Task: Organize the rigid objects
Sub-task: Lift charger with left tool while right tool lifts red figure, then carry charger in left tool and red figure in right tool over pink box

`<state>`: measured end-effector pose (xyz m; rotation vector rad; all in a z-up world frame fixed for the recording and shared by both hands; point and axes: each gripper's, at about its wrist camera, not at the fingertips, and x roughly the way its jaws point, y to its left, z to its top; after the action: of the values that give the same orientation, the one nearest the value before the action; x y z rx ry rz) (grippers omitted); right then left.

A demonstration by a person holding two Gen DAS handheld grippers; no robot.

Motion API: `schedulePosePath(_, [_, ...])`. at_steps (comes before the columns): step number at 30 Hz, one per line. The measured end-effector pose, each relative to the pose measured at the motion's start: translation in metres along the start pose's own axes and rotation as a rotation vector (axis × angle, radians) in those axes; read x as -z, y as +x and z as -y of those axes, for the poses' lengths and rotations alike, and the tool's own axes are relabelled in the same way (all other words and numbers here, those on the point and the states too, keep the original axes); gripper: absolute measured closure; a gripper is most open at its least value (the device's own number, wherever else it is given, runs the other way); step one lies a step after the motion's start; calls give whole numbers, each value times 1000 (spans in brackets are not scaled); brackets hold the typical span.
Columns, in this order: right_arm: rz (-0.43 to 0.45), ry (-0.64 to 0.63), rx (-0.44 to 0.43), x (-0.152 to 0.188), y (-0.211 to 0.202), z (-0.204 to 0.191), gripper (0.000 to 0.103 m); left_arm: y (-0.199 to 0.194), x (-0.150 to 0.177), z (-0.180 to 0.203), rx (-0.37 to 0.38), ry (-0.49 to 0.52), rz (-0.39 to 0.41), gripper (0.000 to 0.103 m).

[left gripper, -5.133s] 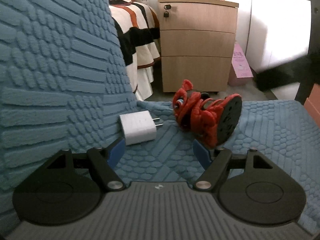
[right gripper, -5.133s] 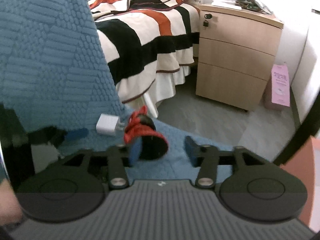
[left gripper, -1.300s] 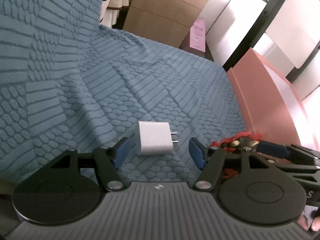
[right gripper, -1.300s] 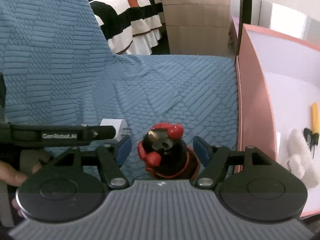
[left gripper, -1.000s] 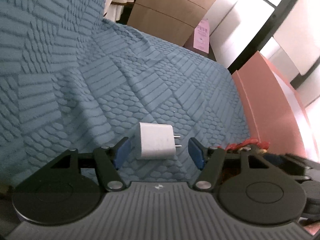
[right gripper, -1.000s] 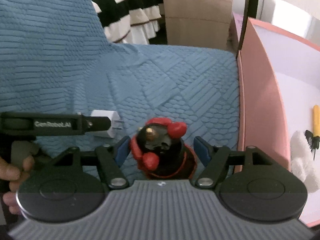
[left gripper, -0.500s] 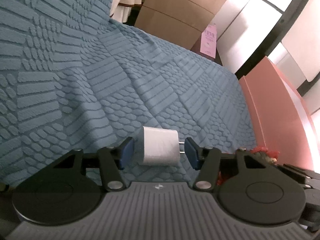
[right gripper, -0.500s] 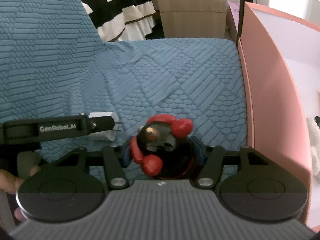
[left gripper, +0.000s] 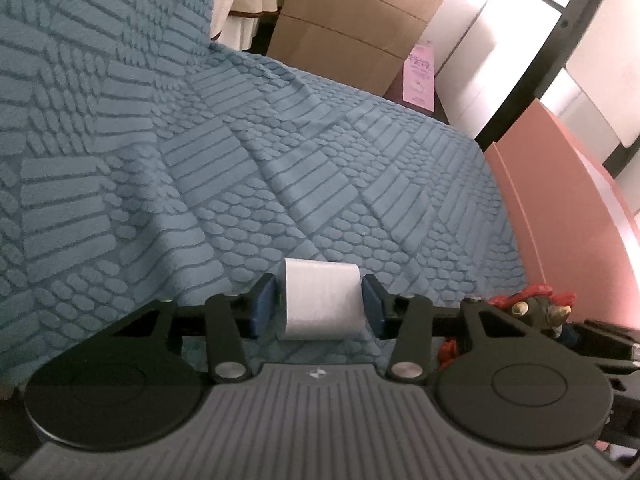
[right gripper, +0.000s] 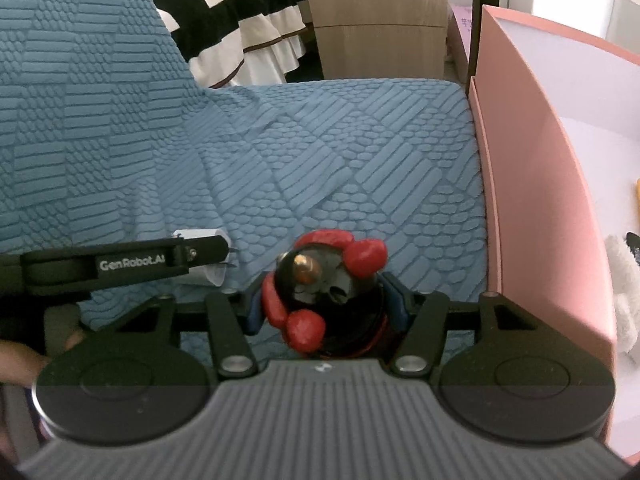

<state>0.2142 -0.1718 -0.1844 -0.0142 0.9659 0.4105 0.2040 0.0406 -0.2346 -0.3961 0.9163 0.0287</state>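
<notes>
The white charger [left gripper: 322, 300] sits between the blue pads of the left gripper [left gripper: 322, 304], which has closed narrowly onto its sides, low over the blue textured cover [left gripper: 280, 168]. Just to its right, the red and black toy figure [right gripper: 324, 292] is clamped in the right gripper [right gripper: 324, 308], pads pressed against its body. The pink box [right gripper: 532, 184] stands right beside the cover's edge, and that looks like the destination. To do the lift well, I would raise both straight up before swinging right, keeping grip firm on the charger's smooth faces (they may slip), and clear the box wall with the rounder toy first. Counted: one charger, one toy, one box, two grippers; inside the box a white fluffy thing [right gripper: 624, 280] shows at the edge
</notes>
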Motion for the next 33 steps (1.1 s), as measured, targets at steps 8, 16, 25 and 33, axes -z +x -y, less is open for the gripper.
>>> schedulePosePath(8, [9, 16, -5, 0, -5, 3, 42, -5, 0, 1, 5, 9, -3, 51])
schedulePosePath(16, [29, 10, -23, 3, -19, 0, 42, -29, 1, -2, 25, -28, 16, 52])
schedulePosePath(25, [28, -30, -16, 4, -40, -11, 42, -52, 4, -3, 47, -73, 3, 52])
schedulePosePath(33, [36, 1, -18, -1, -73, -10, 42, -80, -15, 3, 87, -87, 21, 52])
